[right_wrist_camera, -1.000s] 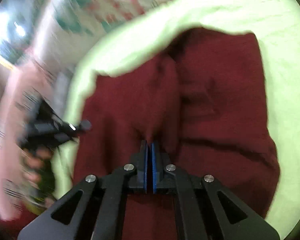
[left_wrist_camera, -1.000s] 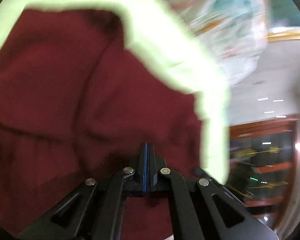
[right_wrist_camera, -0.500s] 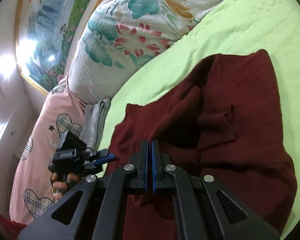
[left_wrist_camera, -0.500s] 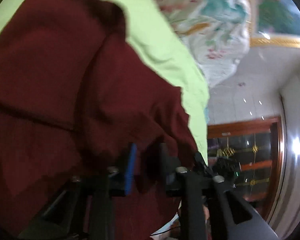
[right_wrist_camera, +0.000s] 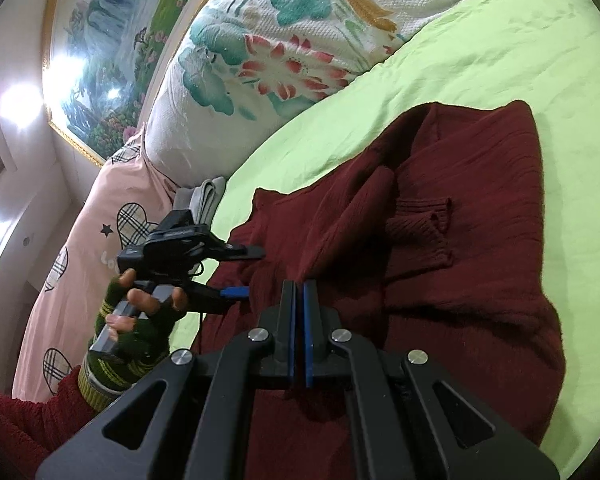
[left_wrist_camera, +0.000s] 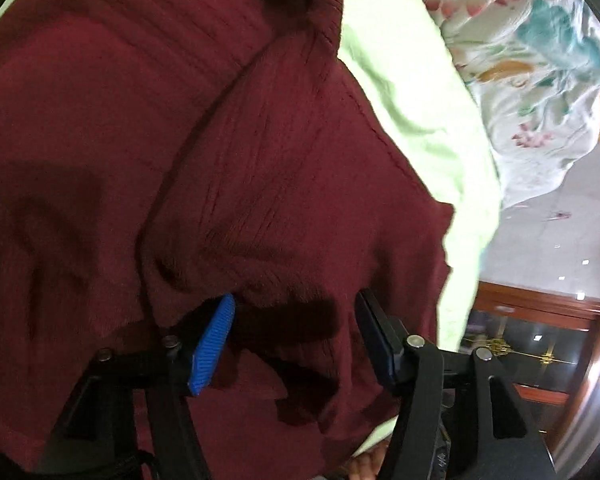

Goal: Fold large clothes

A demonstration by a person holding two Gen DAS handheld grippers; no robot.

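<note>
A maroon knit sweater [right_wrist_camera: 460,240] lies rumpled on the lime-green bed sheet [right_wrist_camera: 500,52], one cuffed sleeve folded across its middle. My right gripper [right_wrist_camera: 300,284] is shut, and a raised ridge of the sweater runs up into its tips. In the left wrist view the sweater [left_wrist_camera: 180,140] fills most of the picture. My left gripper [left_wrist_camera: 296,312] hangs close over it with its jaws opening. A fold of cloth lies between the blue pads [left_wrist_camera: 214,340], which do not press on it. The right wrist view shows the left gripper [right_wrist_camera: 256,272] at the sweater's left edge, held by a gloved hand [right_wrist_camera: 140,320].
A floral quilt [right_wrist_camera: 284,40] and a pink cover with plaid hearts [right_wrist_camera: 100,240] are heaped along the bed's far side, with a grey folded cloth [right_wrist_camera: 206,196] between them. A gold-framed painting [right_wrist_camera: 112,40] hangs behind. Beyond the bed's edge stands a wooden cabinet [left_wrist_camera: 540,340].
My left gripper went from shut to open and dropped nearer the sweater, letting the cloth go. The right gripper stayed shut on its fold and shifted a little.
</note>
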